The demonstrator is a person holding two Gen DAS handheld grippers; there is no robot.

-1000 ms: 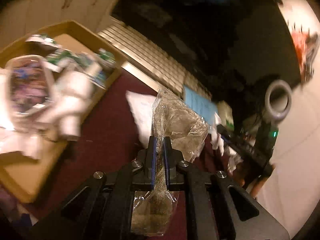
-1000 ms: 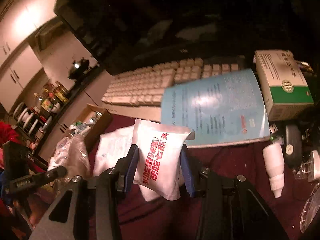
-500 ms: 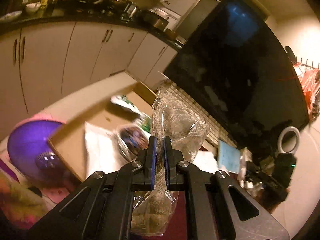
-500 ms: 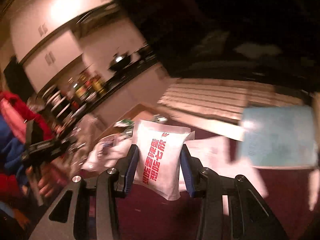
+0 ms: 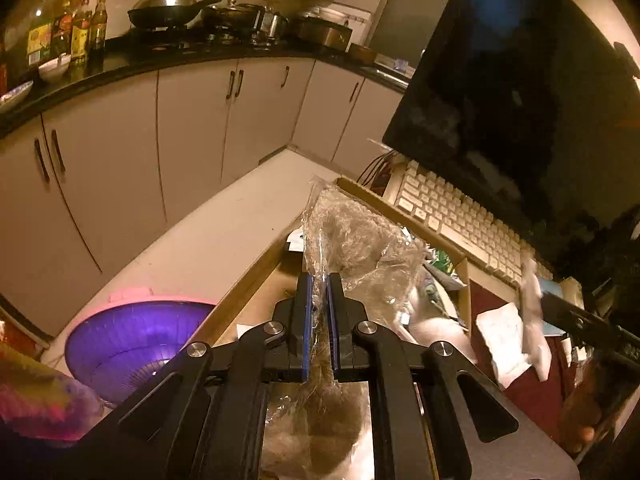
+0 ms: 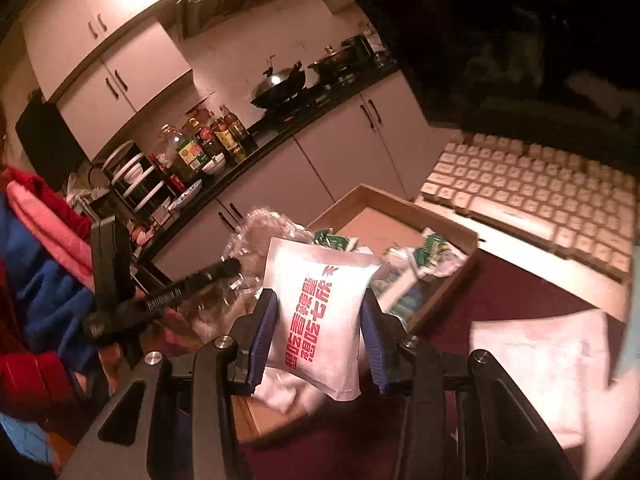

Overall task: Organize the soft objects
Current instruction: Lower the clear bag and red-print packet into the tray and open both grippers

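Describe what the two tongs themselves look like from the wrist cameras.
Both the left tongs and the right tongs are matte black linkage frames with silver round bolts at the pivots and blue pads lining the inner faces of the fingers. No cables or markings show.

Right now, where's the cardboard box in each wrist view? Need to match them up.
Left wrist: cardboard box runs centre to right, behind the clear plastic bag held in the left tongs.
Right wrist: cardboard box sits centre-right, behind the white packet in the right tongs.
Shared landmark: white keyboard just beyond the box.
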